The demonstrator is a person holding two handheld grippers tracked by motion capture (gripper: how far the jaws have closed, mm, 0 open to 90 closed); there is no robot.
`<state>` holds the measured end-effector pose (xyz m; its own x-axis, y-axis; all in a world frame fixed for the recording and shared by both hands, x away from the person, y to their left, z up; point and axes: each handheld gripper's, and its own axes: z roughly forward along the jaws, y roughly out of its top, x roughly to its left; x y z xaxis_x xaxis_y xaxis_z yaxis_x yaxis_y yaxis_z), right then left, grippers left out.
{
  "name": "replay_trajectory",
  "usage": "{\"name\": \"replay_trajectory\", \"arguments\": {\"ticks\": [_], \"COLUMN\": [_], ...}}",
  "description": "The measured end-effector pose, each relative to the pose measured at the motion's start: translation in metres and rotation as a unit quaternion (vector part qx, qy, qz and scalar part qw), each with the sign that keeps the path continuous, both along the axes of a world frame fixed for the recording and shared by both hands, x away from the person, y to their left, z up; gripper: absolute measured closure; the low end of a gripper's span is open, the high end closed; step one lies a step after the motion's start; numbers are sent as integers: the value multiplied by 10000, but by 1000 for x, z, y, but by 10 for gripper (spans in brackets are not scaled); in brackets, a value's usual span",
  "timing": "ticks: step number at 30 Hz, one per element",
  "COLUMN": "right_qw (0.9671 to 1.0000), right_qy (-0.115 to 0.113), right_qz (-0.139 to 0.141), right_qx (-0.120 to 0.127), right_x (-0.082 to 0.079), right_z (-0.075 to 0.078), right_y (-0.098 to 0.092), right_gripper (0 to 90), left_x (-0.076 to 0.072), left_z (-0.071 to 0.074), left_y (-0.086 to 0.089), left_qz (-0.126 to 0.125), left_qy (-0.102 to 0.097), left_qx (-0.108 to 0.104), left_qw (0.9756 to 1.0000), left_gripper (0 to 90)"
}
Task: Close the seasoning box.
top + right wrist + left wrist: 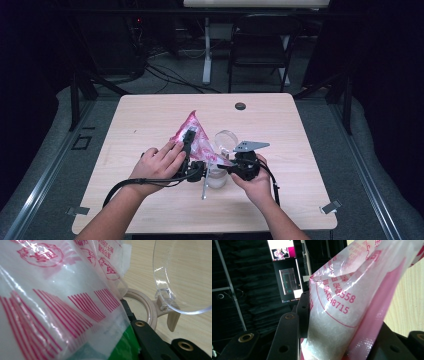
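Note:
A clear plastic bag with pink print holds white grains. In the high view it is tilted up above the middle of the table. My left gripper is shut on it; in the left gripper view the bag bulges between the two black jaws. My right gripper is shut on the bag's lower corner, close to a clear jar. The jar's clear flip lid stands open beside its beige rim. The bag hides the right gripper's other jaw.
A thin metal piece lies on the light wooden table just in front of the jar. A small black disc sits near the table's far edge. A black chair stands beyond the table.

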<state>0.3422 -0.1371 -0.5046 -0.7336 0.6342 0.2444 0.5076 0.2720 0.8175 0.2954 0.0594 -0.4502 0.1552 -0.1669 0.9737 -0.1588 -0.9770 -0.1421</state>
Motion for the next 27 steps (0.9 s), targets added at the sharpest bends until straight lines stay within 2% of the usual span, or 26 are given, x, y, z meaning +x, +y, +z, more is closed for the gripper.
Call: {"name": "replay_trajectory", "arguments": {"ticks": [3, 19, 20, 21, 22, 23, 27], "right_qw": [10000, 9999, 9999, 9999, 9999, 9999, 9999], "right_qy": [-27, -36, -44, -40, -54, -57, -76], "right_qz": [-56, -59, -78, -97, -101, -82, -53], "right_qx": [-39, -116, -102, -91, -42, -33, 77], "right_x": [0, -1, -1, -1, -1, -1, -1], "right_z": [0, 0, 0, 0, 0, 0, 1], "right_y": [0, 0, 0, 0, 0, 0, -1], "right_gripper": [900, 900, 900, 900, 900, 900, 892], "left_x": [0, 2, 2, 3, 3, 4, 5], "left_z": [-2, -7, -8, -9, -9, -11, -12], "left_y": [1, 5, 5, 5, 5, 6, 8], "left_qz": [21, 46, 60, 109, 101, 133, 182], "left_qy": [73, 65, 62, 143, 101, 162, 186], "left_qx": [19, 96, 83, 54, 93, 82, 99], "left_qw": [10000, 9999, 9999, 9998, 9999, 9997, 9996], "left_gripper": [659, 680, 683, 686, 690, 693, 705]}}
